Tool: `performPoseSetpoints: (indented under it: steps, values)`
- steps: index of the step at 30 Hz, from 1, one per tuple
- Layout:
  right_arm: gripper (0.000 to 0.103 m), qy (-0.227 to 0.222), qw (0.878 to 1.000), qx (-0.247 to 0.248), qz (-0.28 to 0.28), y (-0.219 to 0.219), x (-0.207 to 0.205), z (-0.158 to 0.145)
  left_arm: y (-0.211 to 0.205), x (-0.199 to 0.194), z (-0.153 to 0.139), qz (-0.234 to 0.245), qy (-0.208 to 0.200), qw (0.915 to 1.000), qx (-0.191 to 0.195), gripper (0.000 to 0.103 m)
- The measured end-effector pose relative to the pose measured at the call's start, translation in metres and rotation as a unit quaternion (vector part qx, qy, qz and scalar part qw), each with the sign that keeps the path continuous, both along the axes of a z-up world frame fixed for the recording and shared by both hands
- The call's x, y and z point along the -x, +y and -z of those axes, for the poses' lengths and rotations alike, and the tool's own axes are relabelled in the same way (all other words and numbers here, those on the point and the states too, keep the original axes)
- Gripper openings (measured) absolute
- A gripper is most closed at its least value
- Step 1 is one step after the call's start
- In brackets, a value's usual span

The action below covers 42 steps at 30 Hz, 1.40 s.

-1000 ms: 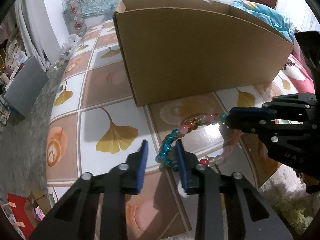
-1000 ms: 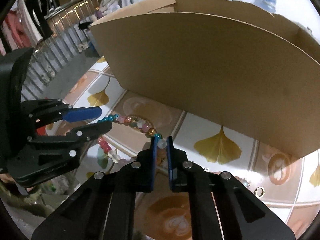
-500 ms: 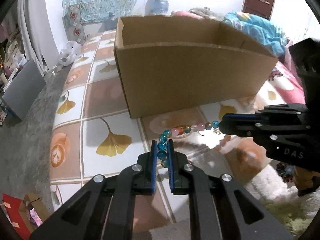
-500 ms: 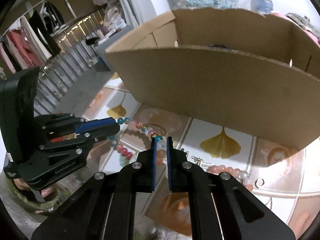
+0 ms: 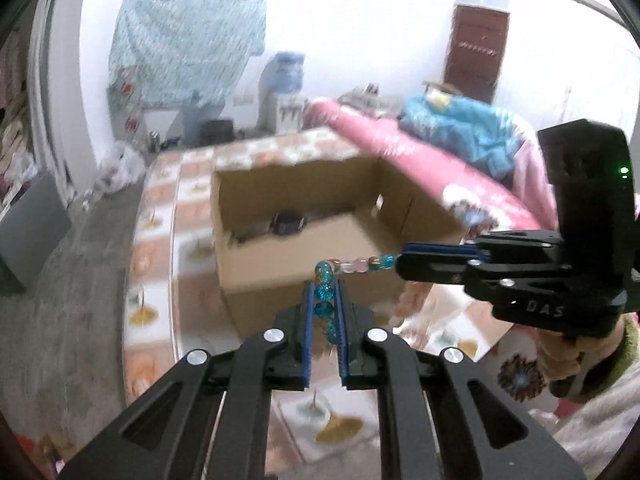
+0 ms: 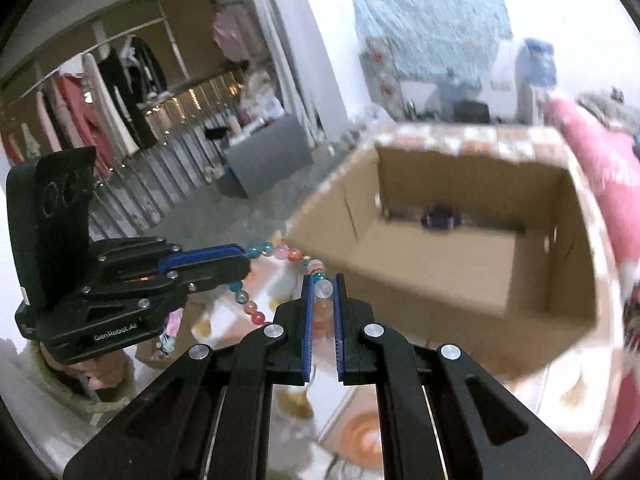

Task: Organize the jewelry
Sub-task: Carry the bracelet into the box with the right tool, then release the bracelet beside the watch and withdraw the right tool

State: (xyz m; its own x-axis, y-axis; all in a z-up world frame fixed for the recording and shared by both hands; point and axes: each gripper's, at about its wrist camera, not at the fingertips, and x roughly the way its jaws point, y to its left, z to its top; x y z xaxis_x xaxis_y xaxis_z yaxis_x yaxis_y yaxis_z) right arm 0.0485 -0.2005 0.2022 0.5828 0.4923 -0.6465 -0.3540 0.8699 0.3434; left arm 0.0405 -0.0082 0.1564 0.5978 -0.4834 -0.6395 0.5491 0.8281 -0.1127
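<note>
We hold 1 bracelet (image 5: 352, 265) between our 2 grippers, in the air just in front of the box (image 5: 280, 264). Our left gripper (image 5: 324, 312) is clenched on the teal beads at one part of the loop; our right gripper (image 6: 321, 300) is clenched on a clear bead further round. A short run of beads spans between the 2 sets of jaws, and the remaining beads hang below, seen in the right view.

The box stands open on the tiled table (image 5: 156, 248), with a dark item (image 6: 439, 218) already on its floor near the far wall. The step in hand looks like the carry: the bracelet is off the table and level with the near wall, not yet over the opening.

Next, we judge, both grippers must travel forward together over the near wall, keeping their spacing so the string is not strained, then lower and let go inside. The hanging loop could catch on the cardboard edge.
</note>
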Motion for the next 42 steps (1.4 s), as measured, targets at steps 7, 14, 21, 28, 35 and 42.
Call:
performPoseSetpoints:
  steps: [7, 14, 21, 28, 35, 42]
  values:
    - [0.007, 0.077, 0.996, -0.035, -0.018, -0.017, -0.096, -0.002, -0.026, -0.075, -0.01, 0.009, 0.018, 0.9996, -0.02, 0.009]
    - [0.007, 0.247, 0.967, -0.049, -0.023, -0.019, -0.181, 0.066, -0.05, -0.144, 0.038, 0.009, 0.091, 0.9914, -0.094, 0.009]
    - [0.012, 0.319, 0.947, -0.03, -0.024, -0.013, -0.215, 0.109, -0.063, -0.164, 0.067, 0.015, 0.114, 0.9812, -0.155, 0.012]
    - [0.012, 0.333, 0.941, -0.052, -0.014, -0.026, -0.219, 0.118, -0.042, -0.168, 0.054, -0.012, 0.101, 0.9861, -0.131, 0.022]
    - [0.021, 0.294, 0.954, -0.061, 0.012, -0.052, -0.203, 0.079, -0.009, -0.147, 0.017, -0.049, 0.07, 0.9924, -0.089, 0.029]
    - [0.033, 0.198, 0.978, -0.061, 0.03, -0.076, -0.144, 0.005, 0.014, -0.093, -0.018, -0.066, 0.028, 0.9961, -0.052, 0.054]
